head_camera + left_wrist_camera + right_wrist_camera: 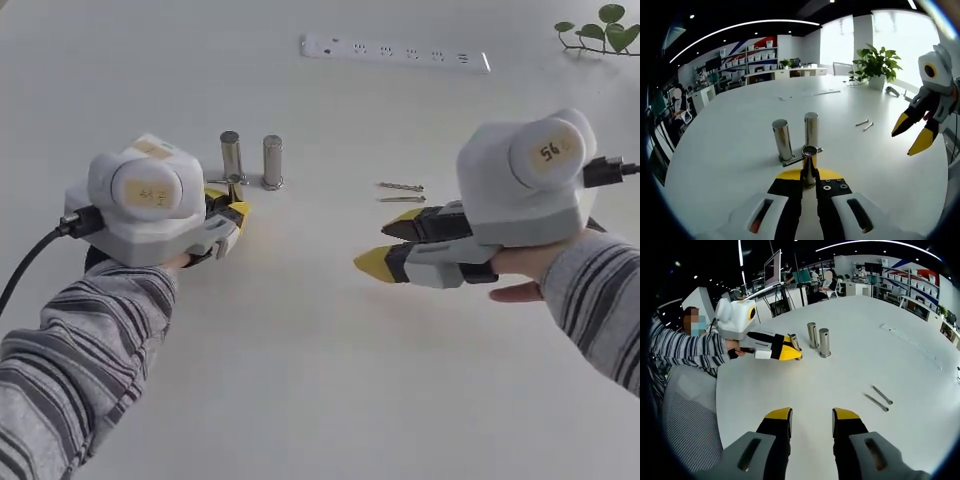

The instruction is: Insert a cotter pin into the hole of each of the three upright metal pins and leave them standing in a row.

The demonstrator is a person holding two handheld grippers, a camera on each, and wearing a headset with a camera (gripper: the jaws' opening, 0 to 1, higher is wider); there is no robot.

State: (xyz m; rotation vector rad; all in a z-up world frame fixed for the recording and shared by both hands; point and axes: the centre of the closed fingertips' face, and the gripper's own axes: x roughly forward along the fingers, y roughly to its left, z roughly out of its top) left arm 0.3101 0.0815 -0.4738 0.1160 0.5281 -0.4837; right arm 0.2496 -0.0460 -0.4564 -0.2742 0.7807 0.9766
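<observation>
Two upright metal pins (231, 155) (272, 160) stand side by side on the white table. My left gripper (236, 211) is shut on a third metal pin (809, 164), held upright just in front of them; a thin cross piece, apparently a cotter pin (801, 156), sits at its head. Two loose cotter pins (400, 186) (402, 199) lie to the right. My right gripper (382, 245) hovers open below them, holding nothing. The right gripper view shows its own jaws apart (812, 415), the standing pins (812, 335) (824, 342) and the cotter pins (882, 395) ahead.
A white power strip (395, 50) lies at the far side of the table and a plant sprig (600, 30) at the far right corner. A potted plant (875, 65) stands at the table's far edge. Office desks and shelves lie beyond.
</observation>
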